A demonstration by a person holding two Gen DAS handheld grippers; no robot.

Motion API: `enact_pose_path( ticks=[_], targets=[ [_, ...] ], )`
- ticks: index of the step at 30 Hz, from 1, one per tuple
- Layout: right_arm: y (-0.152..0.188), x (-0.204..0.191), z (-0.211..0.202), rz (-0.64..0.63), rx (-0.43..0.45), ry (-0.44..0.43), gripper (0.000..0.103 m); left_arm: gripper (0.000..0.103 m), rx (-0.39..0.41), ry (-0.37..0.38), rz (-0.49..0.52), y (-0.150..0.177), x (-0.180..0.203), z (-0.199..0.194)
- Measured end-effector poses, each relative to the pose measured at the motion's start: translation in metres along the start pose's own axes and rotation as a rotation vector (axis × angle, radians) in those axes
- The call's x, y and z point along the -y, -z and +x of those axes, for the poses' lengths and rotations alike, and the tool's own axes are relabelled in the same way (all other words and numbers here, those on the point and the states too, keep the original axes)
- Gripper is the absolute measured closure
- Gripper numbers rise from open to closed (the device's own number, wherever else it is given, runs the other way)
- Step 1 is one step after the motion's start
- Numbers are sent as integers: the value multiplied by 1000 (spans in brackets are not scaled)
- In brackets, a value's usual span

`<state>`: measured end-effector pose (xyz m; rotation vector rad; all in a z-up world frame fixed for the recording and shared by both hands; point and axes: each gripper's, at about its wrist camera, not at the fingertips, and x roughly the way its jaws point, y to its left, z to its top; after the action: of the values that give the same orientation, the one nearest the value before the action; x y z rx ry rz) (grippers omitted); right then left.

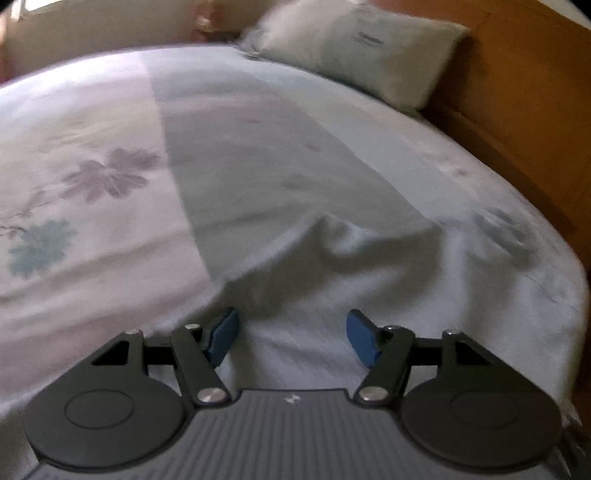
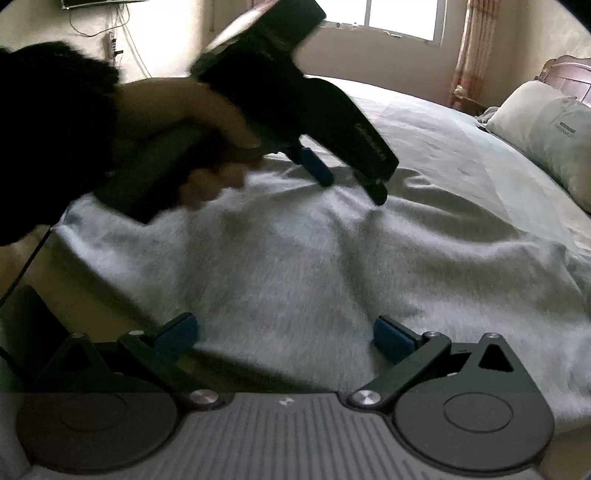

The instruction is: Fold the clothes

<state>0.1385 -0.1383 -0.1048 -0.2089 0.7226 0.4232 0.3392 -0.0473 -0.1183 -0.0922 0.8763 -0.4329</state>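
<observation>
A pale grey fleecy garment (image 2: pixel 295 266) lies spread and rumpled on the bed, with a raised fold (image 1: pixel 332 236) ahead of my left gripper. The left gripper (image 1: pixel 291 338) hovers just over the garment's edge, its blue pads (image 1: pixel 221 336) wide apart with nothing pinched between them. In the right wrist view a hand (image 2: pixel 207 122) holds that left gripper (image 2: pixel 351 184) over the garment's far edge, fingertips pointing down at the cloth. My right gripper (image 2: pixel 284 338) stands open above the garment's near edge, with only cloth below the gap.
The bed sheet (image 1: pixel 92 177) has pink and grey bands and a flower print. A pillow (image 1: pixel 354 48) (image 2: pixel 546 125) lies against the wooden headboard (image 1: pixel 517 110). A window (image 2: pixel 402 18) and curtain (image 2: pixel 472 48) stand beyond the bed.
</observation>
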Motion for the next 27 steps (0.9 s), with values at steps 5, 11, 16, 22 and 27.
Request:
enact_pose_path(
  ticks=[5,11,16,22,27],
  targets=[
    [0,1,-12,-44,28,8,0,38,17,40,27,-5,18,-21],
    [2,41,-22,30,85,180,0,36,-30,100,156,23,46,-26],
    [23,66,-18,189,36,144,0,35,-23,16,222,34,51,-9],
    [26,57,-17,185,60,183,0,34,-41,11,215,23,63,-20],
    [29,58,-18,174,68,185,0,26,-61,-10,197,32,62,-9]
  ],
)
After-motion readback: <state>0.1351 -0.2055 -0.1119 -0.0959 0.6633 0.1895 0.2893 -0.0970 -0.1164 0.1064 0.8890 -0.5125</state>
